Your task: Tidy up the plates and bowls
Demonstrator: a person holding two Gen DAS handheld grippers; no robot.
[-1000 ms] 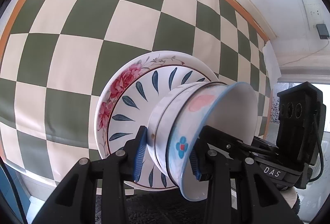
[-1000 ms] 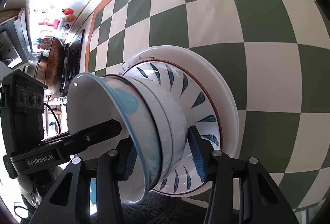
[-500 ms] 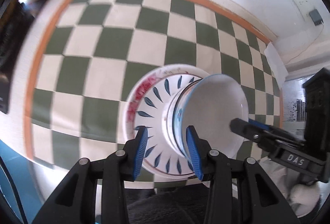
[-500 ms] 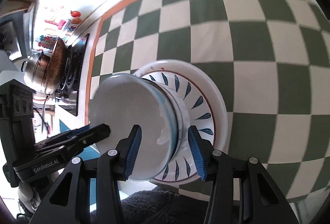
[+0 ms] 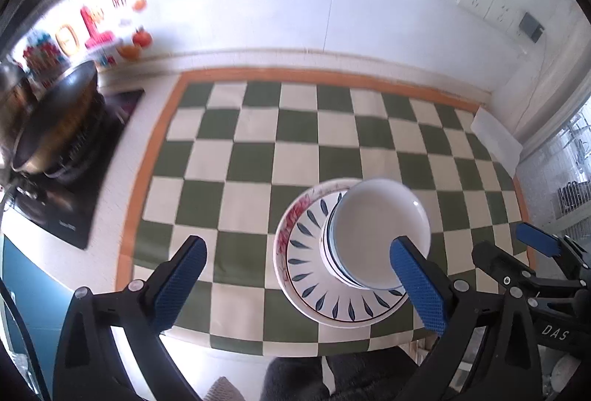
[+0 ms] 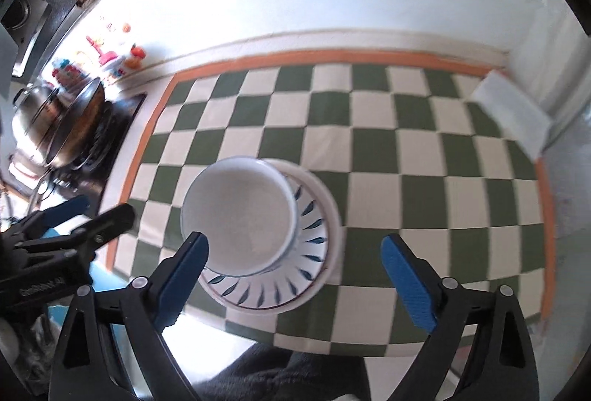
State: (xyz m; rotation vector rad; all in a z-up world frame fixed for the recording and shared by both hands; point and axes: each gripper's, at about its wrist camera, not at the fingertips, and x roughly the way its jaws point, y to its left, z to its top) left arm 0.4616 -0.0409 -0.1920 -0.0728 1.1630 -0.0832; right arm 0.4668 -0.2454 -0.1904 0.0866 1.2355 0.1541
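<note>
A stack of white bowls (image 5: 378,238) sits on a blue-leaf plate (image 5: 306,264), which rests on a floral plate (image 5: 291,216), near the front edge of the checkered mat. The stack also shows in the right wrist view (image 6: 240,216) on the plates (image 6: 314,234). My left gripper (image 5: 295,286) is open and empty, raised above and in front of the stack. My right gripper (image 6: 295,275) is open and empty, likewise raised. Each gripper shows at the edge of the other's view.
A green and white checkered mat (image 5: 258,157) with an orange border covers the counter. A stove with a wok (image 5: 55,127) stands at the left. A folded white cloth (image 5: 496,138) lies at the back right. Wall sockets (image 5: 487,3) are above.
Both grippers have opened wide and pulled back and up from the bowl stack, which they were closed around a second ago. The stack now rests on the plates.
</note>
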